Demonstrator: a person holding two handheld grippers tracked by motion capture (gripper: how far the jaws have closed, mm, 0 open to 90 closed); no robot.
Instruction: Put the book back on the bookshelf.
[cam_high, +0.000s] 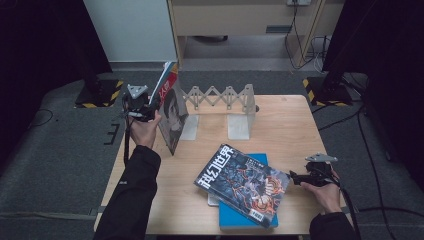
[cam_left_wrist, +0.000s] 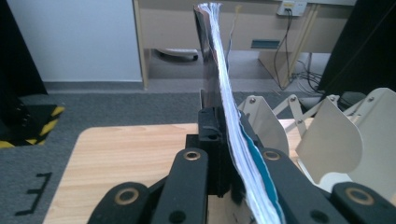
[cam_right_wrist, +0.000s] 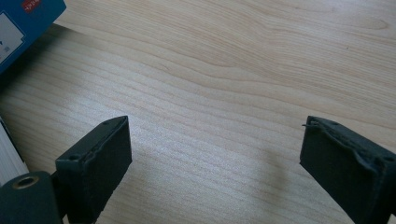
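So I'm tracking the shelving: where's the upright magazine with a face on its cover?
In the high view, the upright face-cover magazine stands at the table's left, clamped in the left gripper, beside the white expandable bookend rack.

A pale wooden table (cam_high: 295, 125) stands on grey carpet (cam_high: 60, 150); behind it, a white panel (cam_high: 131, 30) and a beige wooden cabinet (cam_high: 240, 17).

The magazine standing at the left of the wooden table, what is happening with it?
A person's left tool is clamped on the thin red-and-grey magazine, holding it upright beside the beige folding metal book rack. The right tool rests open over the light wooden table, holding nothing. A dark illustrated magazine lies on a blue book.
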